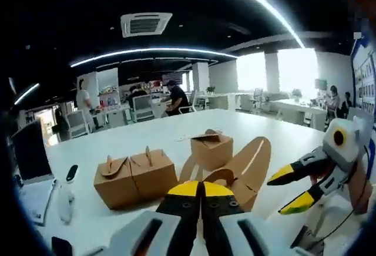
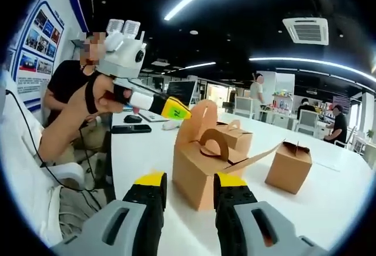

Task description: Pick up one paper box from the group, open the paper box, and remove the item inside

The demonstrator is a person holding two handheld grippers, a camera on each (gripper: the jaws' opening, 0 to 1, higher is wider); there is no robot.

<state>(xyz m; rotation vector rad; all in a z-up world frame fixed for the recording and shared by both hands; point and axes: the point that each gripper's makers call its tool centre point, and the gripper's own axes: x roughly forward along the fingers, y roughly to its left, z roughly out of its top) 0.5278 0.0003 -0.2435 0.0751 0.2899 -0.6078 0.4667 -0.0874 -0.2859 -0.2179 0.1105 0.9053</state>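
- Left gripper view: left gripper [image 1: 201, 190] fingers pinched on flap of opened paper box [image 1: 247, 168], on white bench [image 1: 176, 128] beside pair of closed boxes [image 1: 135, 177].
- Right gripper view: right gripper [image 2: 188, 184] fingers apart, just before opened box.

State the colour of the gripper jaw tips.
Yellow tips on black jaws, clearest in the right gripper view on the right gripper; the left gripper matches.

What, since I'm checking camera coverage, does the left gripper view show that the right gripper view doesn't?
Left gripper view: the right gripper, jaws apart, and bright windows. Right gripper view: the left gripper held in a hand, apparently shut on the raised flap of the open box. Both: the open box, a smaller box and the white table.
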